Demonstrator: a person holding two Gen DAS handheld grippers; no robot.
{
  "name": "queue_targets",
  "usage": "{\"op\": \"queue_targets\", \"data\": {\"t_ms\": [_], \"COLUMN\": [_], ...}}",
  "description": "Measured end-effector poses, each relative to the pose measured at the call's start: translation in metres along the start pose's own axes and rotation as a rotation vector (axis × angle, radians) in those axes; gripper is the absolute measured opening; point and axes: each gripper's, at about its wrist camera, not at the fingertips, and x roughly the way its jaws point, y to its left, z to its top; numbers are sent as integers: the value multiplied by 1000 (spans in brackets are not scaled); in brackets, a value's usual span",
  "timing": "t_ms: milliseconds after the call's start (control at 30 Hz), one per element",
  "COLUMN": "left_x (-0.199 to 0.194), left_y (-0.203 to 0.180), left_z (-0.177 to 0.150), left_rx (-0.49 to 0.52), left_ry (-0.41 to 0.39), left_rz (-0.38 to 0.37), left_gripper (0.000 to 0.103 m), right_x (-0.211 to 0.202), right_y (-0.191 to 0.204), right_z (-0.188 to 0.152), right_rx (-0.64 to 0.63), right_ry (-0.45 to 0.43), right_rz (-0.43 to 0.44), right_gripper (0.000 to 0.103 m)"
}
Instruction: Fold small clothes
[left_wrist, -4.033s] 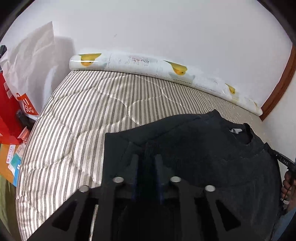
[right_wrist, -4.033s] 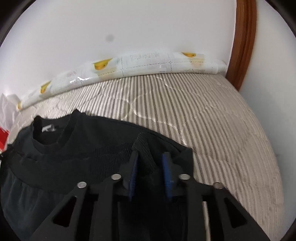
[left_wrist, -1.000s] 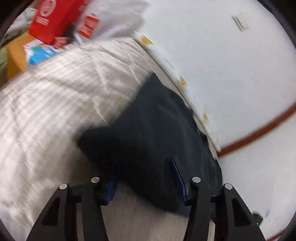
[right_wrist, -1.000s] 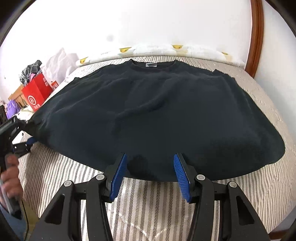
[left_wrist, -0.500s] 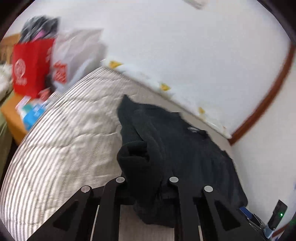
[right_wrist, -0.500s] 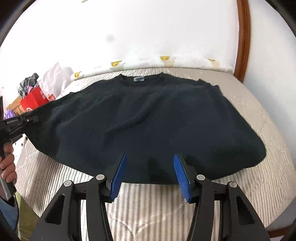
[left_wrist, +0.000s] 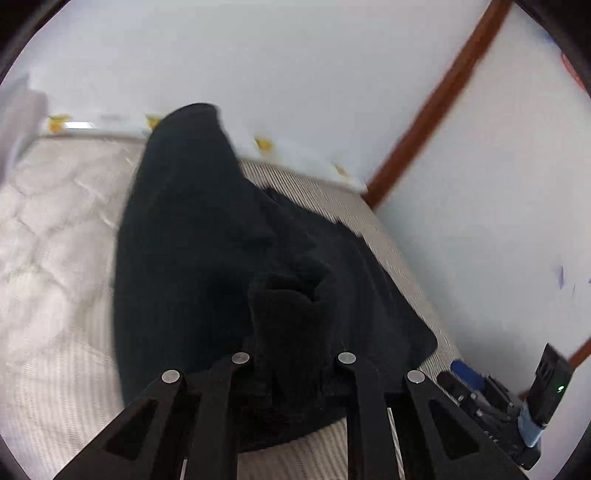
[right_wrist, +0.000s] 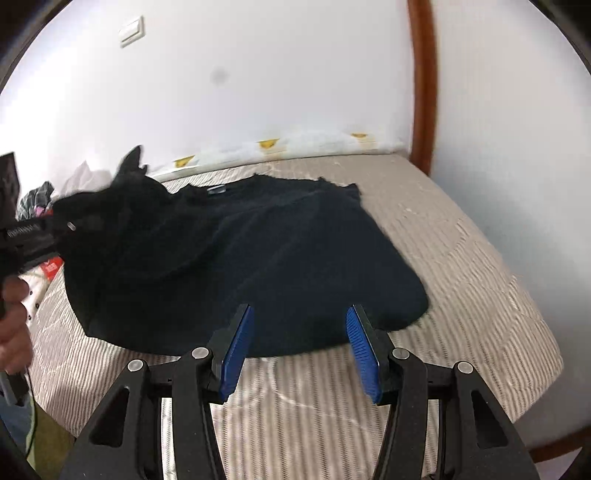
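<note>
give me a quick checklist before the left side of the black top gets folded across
1. Left hand-held gripper has hold of the black top: ok, shut on a bunched sleeve end.
2. Held side is lifted off the bed: ok, it rises above the rest of the top.
3. Right hand-held gripper is out of the way: ok, open and empty, just short of the near hem.
4. Rest of the top lies flat: ok on the right side; cannot tell under the lifted part.
5. Landing area on the top is clear: ok, nothing lies on it.
6. Collar faces the wall: ok, neck label shows at the far edge.
</note>
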Motion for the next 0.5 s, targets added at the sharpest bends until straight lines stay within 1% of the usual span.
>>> {"op": "queue_targets", "data": {"t_ms": [133, 167, 233, 267, 300, 333, 367, 400, 433, 467, 500], "left_x": [31, 34, 32, 26, 20, 11, -1, -13, -24, -34, -39], "left_y": [-3, -3, -3, -3, -2, 0, 3, 5, 8, 15, 23], "left_z": [-11, -13, -14, -14, -14, -15, -14, -16, -17, -19, -17], "left_rx": [-7, -3, 9, 16, 22, 26, 30, 37, 46, 53, 54], "left_ry": [96, 113, 121, 117, 115, 102, 75, 49, 25, 5, -11], "left_rz": [-17, -16, -26, -41, -66, -95, -109, -105, -89, -69, -53], "left_gripper": [15, 15, 17, 22, 25, 30, 36, 40, 49, 59, 60], "right_x": [-2, -1, 2, 4, 4, 6, 8, 7, 7, 8, 9], "right_y": [-9, -10, -8, -4, -1, 3, 10, 15, 20, 27, 36], "right_z": [-3, -3, -2, -1, 0, 2, 5, 5, 7, 9, 12], "right_rx": [17, 18, 15, 9, 2, -5, -15, -21, -25, -27, -26], "right_ry": [6, 13, 21, 24, 25, 27, 28, 28, 28, 27, 24], "right_rz": [0, 2, 4, 9, 14, 21, 32, 41, 53, 70, 96], "right_gripper": [52, 52, 52, 52, 52, 54, 58, 61, 69, 73, 74]}}
